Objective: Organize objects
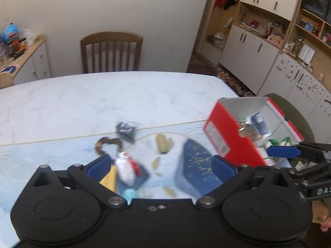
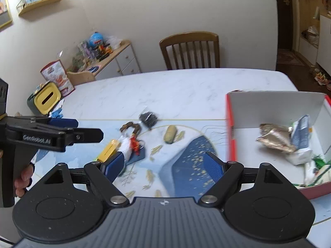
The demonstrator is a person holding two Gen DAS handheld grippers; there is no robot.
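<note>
While both my tongs, left [image 1: 161,166] and right [image 2: 163,165], hang spread and empty, loose items remain on the worktop [image 2: 165,91]: white pouch [image 2: 126,147], yellow roll [image 2: 169,136]. Risk: my tongs colliding. Only the right view shows the red box [image 2: 230,140] interior fully, at right.

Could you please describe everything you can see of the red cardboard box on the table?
The red box is an open, lidless cardboard carton, red outside and plain white inside, with a printed label on one outer side wall. It stands upright on the table at its right side, partly on the blue patterned mat. Inside lie a crumpled gold foil packet, a blue-and-white pouch, white wrapping and something green. Neither gripper touches it, as far as can be seen.
</note>
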